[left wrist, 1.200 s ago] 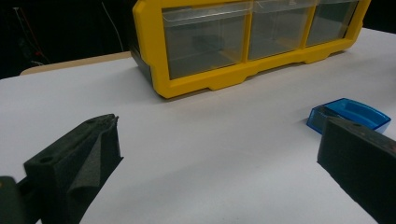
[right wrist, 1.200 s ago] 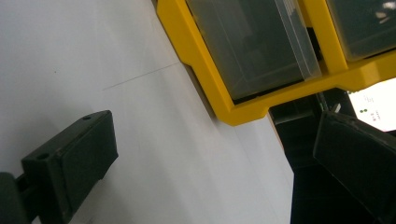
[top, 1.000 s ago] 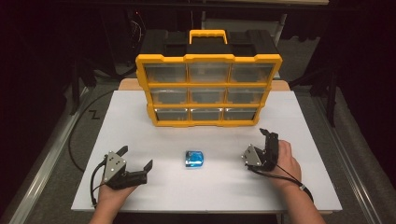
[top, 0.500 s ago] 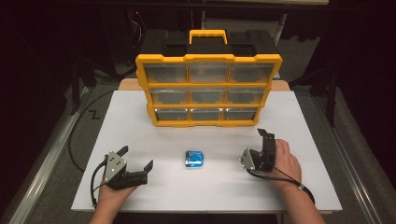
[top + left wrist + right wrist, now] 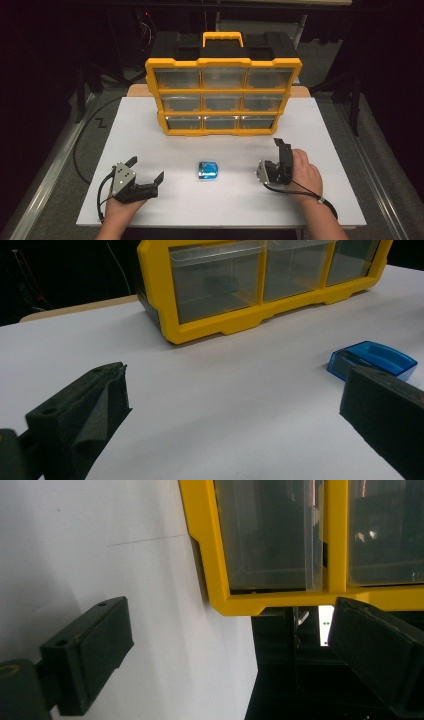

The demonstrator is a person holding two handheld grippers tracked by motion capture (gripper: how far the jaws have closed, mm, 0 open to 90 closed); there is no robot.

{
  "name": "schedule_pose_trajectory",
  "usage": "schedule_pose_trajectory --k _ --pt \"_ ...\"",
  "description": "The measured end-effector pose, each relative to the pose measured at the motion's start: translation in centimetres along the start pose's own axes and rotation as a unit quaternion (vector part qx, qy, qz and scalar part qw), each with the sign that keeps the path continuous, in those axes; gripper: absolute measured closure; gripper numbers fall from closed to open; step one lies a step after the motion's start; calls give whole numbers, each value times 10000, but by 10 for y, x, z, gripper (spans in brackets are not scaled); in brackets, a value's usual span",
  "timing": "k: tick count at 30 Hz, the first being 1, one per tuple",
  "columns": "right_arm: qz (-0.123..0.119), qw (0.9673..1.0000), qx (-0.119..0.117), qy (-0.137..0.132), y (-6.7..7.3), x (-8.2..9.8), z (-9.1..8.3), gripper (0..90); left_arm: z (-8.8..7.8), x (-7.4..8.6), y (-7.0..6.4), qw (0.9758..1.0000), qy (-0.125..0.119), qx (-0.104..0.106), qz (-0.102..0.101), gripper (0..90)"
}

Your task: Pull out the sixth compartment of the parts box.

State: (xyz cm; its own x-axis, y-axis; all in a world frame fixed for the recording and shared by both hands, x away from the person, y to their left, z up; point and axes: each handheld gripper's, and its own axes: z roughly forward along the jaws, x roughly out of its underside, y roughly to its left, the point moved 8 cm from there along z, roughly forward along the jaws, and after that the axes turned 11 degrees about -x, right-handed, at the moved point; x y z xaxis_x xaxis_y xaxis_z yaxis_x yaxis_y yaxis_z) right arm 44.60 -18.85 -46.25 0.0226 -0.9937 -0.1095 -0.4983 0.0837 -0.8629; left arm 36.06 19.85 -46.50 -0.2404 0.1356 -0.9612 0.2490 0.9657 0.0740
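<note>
Since a second ago my right tongs (image 5: 272,162) have rolled onto their side and just been closing slightly, nothing between them. Far on the desk (image 5: 150,130) stands the yellow drawer cabinet (image 5: 223,97). Left tongs (image 5: 145,170) rest wide, empty. Between both, near me, lies the blue box (image 5: 208,170).

The little blue box (image 5: 208,170) looks like glossy see-through plastic. The organizer (image 5: 223,97) is smooth yellow plastic with clear drawers, on a matt white table (image 5: 150,135). The gripper pads (image 5: 85,410) look like rough black foam.
</note>
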Motion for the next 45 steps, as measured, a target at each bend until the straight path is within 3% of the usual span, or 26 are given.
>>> schedule_pose_trajectory --k 5,13,16,28,34,45 --pt "-13 9999 73 70 0 0 -4 169 0 0 -1 10000 6 25 31 3" --pt "-138 9998 160 49 -1 -1 -5 259 0 1 -1 10000 11 -1 77 3" --pt "-173 9996 217 37 -2 -2 -5 350 0 1 0 10000 17 -14 82 3" --pt "-234 9994 258 43 0 -7 -7 512 0 1 0 9999 55 -29 160 3" --pt "-286 9993 213 64 3 -9 -6 536 -1 2 0 9999 55 -38 159 3" --pt "-340 9988 356 87 -2 -16 1 543 -1 -1 1 9999 1 -22 158 3"
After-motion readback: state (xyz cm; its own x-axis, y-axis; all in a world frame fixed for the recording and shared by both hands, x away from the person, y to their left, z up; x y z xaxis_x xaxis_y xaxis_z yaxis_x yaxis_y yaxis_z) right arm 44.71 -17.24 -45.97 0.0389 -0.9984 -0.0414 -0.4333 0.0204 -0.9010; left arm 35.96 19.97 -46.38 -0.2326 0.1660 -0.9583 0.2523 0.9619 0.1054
